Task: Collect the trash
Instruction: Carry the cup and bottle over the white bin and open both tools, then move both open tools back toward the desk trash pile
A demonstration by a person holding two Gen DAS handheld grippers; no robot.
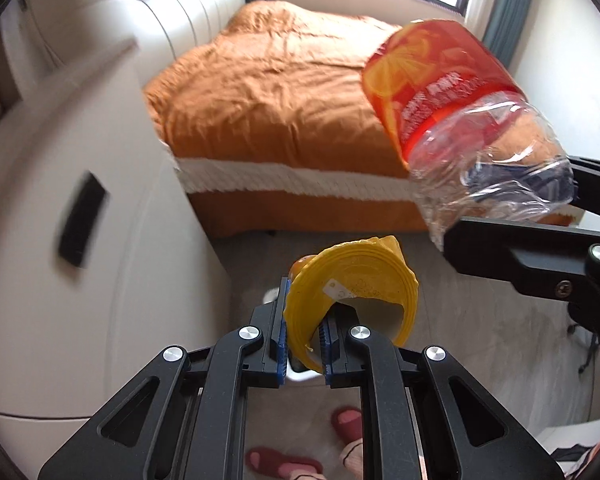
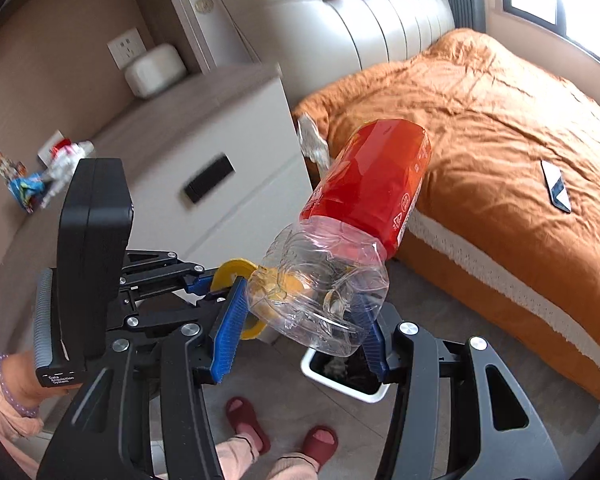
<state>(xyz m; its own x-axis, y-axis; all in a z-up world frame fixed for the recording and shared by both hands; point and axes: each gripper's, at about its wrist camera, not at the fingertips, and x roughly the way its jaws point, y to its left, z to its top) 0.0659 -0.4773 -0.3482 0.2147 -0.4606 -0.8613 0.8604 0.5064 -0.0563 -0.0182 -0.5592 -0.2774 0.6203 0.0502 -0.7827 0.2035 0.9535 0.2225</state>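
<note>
Here, both grippers carry trash above the bedroom floor. The left gripper (image 1: pixel 304 344) has its jaws nearly together, pinching the wall of a yellow roll of tape (image 1: pixel 352 284); the roll sticks up and to the right from the blue pads (image 1: pixel 281 344). The right gripper (image 2: pixel 300 332) stands about half wide, its pads pressed on the clear lower end of an empty plastic bottle (image 2: pixel 340 248) with a red-orange label. The bottle tilts up and away from the jaws, label end toward the bed (image 2: pixel 500 128).

Right wrist view: the left gripper (image 2: pixel 220 284) sits just beside the bottle's clear end, tape showing yellow through the plastic. Below the bottle, a white trash bin (image 2: pixel 344 388) with a dark liner stands on the grey floor, close to the bed's edge. The bottle hangs above the bin's rim, not inside.

Person's feet in dark red slippers (image 2: pixel 252 420) are near the bin. A wrist with a purple bead bracelet (image 2: pixel 8 384) is at the left edge.

White nightstand (image 2: pixel 220 152) is left of the bed; small wrappers (image 2: pixel 32 184) lie on a surface beside it. A phone (image 2: pixel 556 186) lies on the orange cover.
</note>
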